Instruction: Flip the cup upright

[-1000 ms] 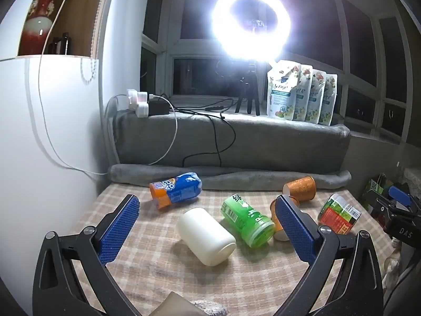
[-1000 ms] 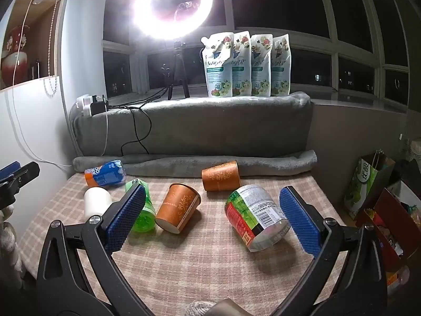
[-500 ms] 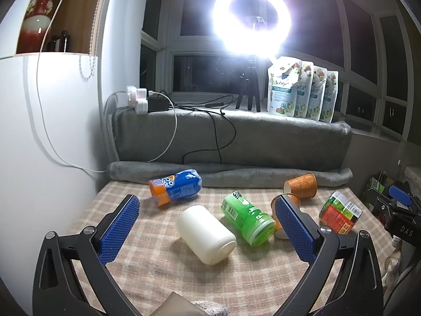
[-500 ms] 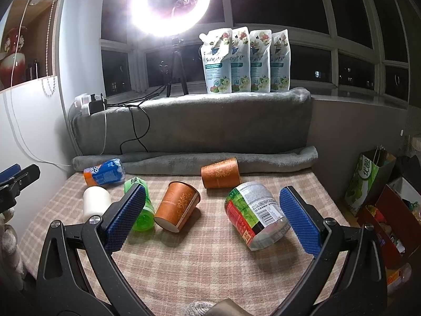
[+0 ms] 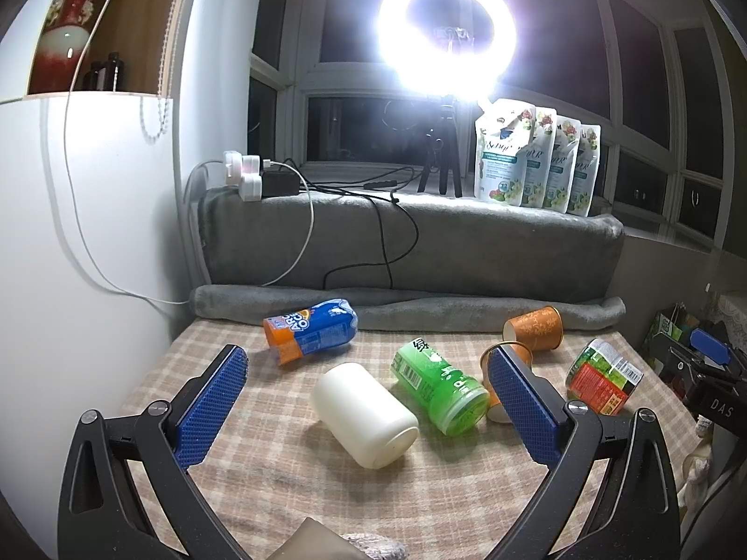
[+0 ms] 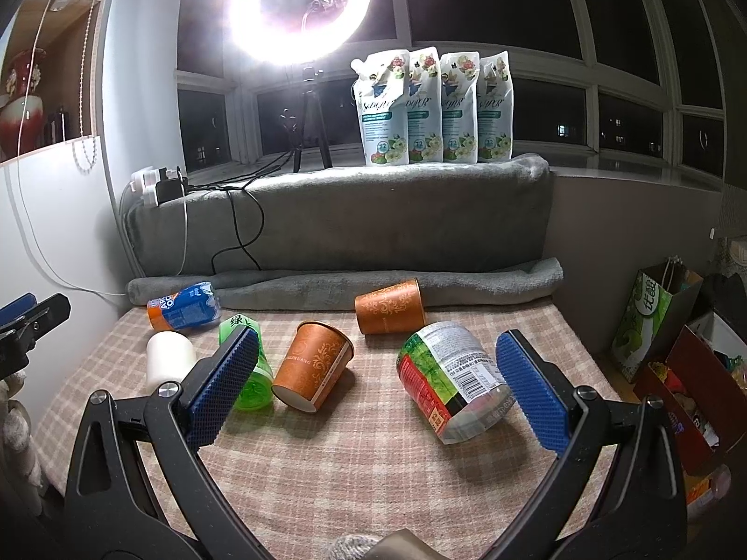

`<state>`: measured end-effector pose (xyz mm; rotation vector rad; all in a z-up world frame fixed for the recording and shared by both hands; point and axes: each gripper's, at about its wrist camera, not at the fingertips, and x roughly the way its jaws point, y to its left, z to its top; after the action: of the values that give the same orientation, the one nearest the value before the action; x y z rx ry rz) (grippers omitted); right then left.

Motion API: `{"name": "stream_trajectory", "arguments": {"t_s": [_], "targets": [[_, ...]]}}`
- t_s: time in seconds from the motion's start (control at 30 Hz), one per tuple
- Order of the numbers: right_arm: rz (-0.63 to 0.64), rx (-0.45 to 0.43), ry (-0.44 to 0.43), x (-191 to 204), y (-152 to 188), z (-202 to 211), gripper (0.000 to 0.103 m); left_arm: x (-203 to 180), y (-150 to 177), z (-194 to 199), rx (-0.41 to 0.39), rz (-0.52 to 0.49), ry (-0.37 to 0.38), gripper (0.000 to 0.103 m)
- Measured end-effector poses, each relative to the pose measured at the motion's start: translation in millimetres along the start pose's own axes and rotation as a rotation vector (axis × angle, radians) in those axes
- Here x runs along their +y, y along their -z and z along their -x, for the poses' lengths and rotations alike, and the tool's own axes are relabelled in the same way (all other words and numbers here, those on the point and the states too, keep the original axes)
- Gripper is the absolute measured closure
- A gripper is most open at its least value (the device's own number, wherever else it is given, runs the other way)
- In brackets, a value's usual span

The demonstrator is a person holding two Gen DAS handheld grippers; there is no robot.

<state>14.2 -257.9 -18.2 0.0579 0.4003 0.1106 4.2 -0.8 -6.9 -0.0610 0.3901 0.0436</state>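
Note:
Several cups lie on their sides on the checked cloth (image 5: 289, 476). In the left wrist view a white cup (image 5: 363, 414) lies between the blue pads of my open, empty left gripper (image 5: 369, 392), with a green cup (image 5: 439, 387) to its right and a blue-orange cup (image 5: 310, 330) behind. In the right wrist view my open, empty right gripper (image 6: 373, 382) frames an orange paper cup (image 6: 313, 364) and a clear labelled cup (image 6: 450, 385). A second orange cup (image 6: 390, 306) lies farther back. Both grippers hover short of the cups.
A grey blanket roll (image 6: 355, 282) and a padded ledge (image 6: 355, 214) bound the far side. Pouches (image 6: 432, 107), a ring light (image 6: 301, 4), its tripod and cables stand on the sill. A white wall (image 5: 84, 256) is at left; bags and boxes (image 6: 653, 326) at right.
Both grippers have drifted very slightly; the view has shifted a little. The cups have not moved and both grippers stay open.

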Motion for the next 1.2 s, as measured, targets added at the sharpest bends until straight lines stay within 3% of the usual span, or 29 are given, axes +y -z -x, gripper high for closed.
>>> {"name": "stream_trajectory", "arguments": {"t_s": [1.2], "targets": [[0.017, 0.035, -0.027, 14, -4, -16, 0.000, 4, 5, -13, 0.034, 0.006, 0.002, 0.001]]}}
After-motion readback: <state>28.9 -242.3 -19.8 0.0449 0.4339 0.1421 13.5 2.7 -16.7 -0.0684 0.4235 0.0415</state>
